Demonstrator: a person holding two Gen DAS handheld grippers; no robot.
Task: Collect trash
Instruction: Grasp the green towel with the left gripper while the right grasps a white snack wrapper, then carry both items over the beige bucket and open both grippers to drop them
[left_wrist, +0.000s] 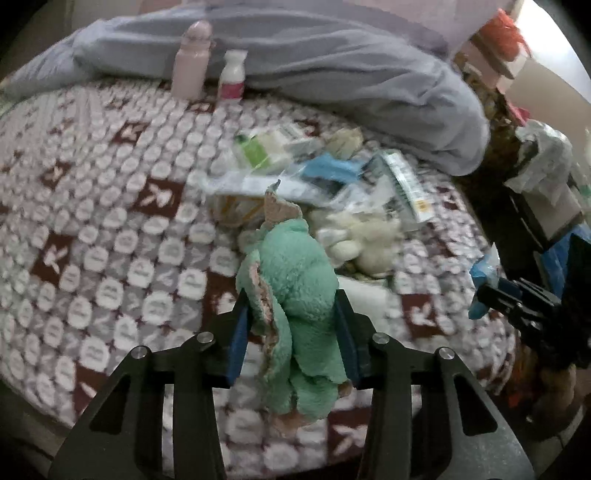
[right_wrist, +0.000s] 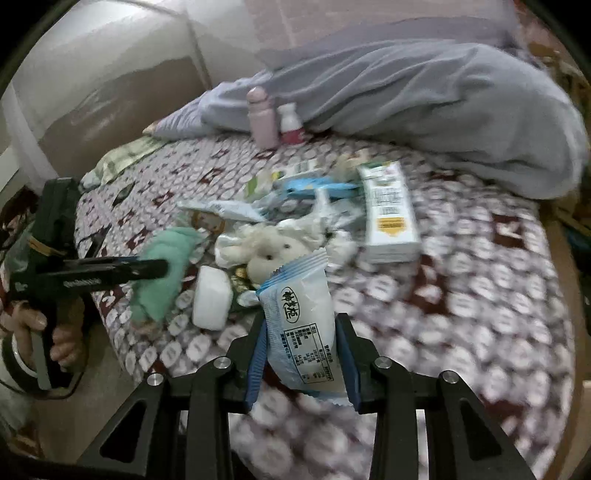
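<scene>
The left tool (left_wrist: 291, 328) pinches a green plush toy (left_wrist: 295, 280) above the bed (left_wrist: 110, 229). The right tool (right_wrist: 301, 350) clamps a blue-and-white snack wrapper (right_wrist: 306, 317) between its pads, lifted just beside the litter pile (right_wrist: 295, 206) mid-bed.

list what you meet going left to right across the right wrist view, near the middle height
left gripper shut on green plush toy → white block → blue-and-white snack wrapper held by the right gripper → tall carton
</scene>
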